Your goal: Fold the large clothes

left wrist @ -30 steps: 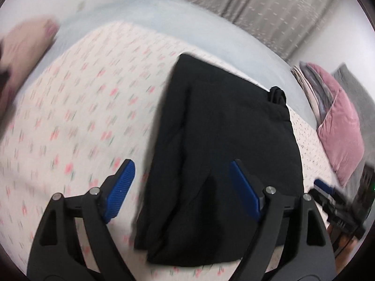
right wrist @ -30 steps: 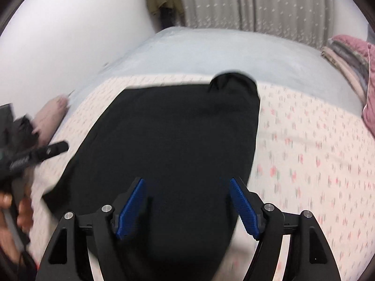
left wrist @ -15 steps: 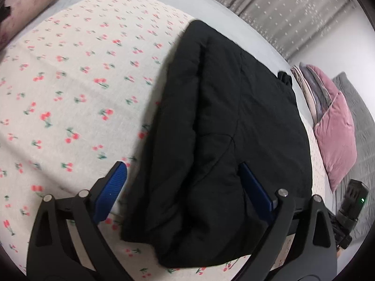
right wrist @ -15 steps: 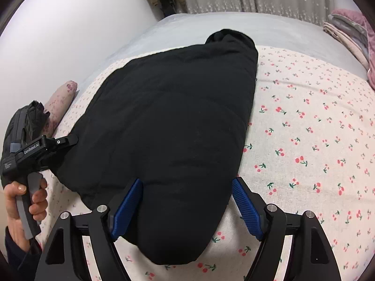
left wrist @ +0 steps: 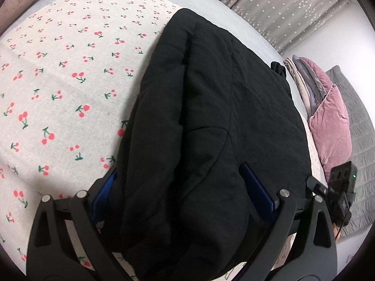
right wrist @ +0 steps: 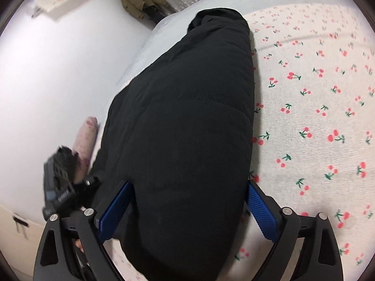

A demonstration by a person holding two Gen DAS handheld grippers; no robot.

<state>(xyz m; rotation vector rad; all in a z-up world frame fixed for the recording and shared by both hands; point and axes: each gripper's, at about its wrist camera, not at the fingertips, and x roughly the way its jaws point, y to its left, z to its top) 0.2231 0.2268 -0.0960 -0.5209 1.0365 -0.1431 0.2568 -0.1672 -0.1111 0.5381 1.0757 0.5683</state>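
No writing reads clearly on your devices. Your left gripper (left wrist: 185,192) and right gripper (right wrist: 187,207), jaws just opened wide, straddle the near end of the folded black jacket (left wrist: 211,121) on the cherry-print bed (left wrist: 58,89); pink pillow (left wrist: 332,128) lies right.

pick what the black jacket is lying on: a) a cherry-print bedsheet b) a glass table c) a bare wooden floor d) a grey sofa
a: the black jacket lies on the white bedsheet printed with small red cherries, which shows on both sides of it across the two wrist views.
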